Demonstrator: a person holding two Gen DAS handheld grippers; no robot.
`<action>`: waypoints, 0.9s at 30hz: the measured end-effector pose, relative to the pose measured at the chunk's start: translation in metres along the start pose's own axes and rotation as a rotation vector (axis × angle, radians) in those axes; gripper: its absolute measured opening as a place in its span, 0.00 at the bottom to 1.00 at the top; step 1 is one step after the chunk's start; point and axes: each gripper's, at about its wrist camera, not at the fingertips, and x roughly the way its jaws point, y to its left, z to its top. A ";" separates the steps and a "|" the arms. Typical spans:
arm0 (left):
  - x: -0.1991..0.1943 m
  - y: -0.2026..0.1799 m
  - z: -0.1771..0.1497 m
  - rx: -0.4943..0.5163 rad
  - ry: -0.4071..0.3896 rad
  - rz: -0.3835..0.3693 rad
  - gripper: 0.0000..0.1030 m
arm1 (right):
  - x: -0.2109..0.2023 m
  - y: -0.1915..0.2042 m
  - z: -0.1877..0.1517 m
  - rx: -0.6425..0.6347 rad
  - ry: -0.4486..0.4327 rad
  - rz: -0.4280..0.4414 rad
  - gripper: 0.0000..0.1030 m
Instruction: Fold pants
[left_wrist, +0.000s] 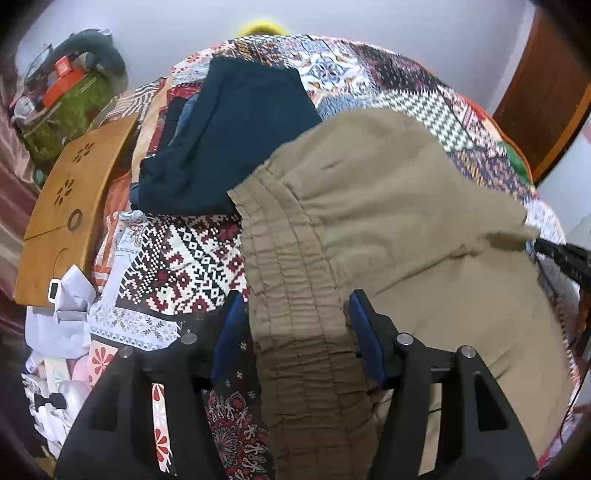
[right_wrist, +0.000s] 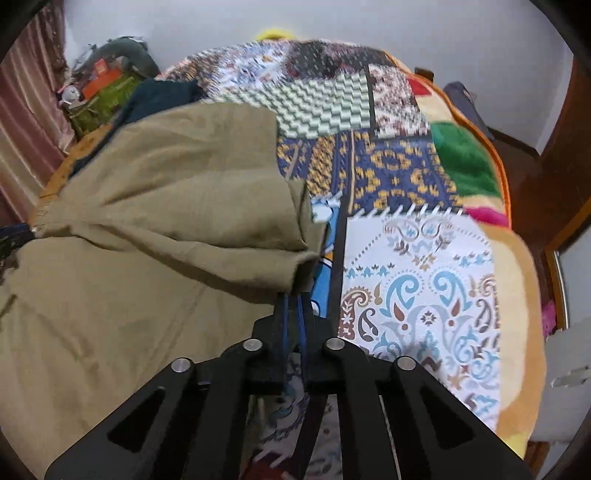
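Your pants (left_wrist: 388, 221) lie spread on the quilt (left_wrist: 192, 266), waistband toward the left side, khaki cloth bunched and already doubled over in part. They are soft and limp: expect them to sag, drag on the quilt and lose any crease you do not hold taut. They look light, so weight is no worry; slipping layers are.

Your left gripper (left_wrist: 295, 325) stands wide open, its blue pads on either side of the gathered waistband (left_wrist: 295, 295), gripping nothing. That elastic band is the thickest, firmest part, so it is a good place to close; take all its layers at once.

Your right gripper (right_wrist: 293, 299) is nearly closed, pinching a folded corner of the pants at their right edge, and the cloth there is lifted off the quilt. Keep both holds at the edges, not mid-panel, or the fabric is likely to droop between them.
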 end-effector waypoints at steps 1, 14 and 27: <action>-0.002 0.002 0.002 -0.009 -0.006 -0.003 0.62 | -0.005 0.001 0.002 -0.002 -0.017 0.009 0.14; 0.042 0.017 0.038 -0.077 0.103 0.005 0.80 | 0.020 -0.008 0.041 0.050 -0.065 0.028 0.42; 0.052 -0.014 0.039 0.002 0.082 -0.063 0.67 | 0.058 0.009 0.035 -0.069 0.046 0.052 0.11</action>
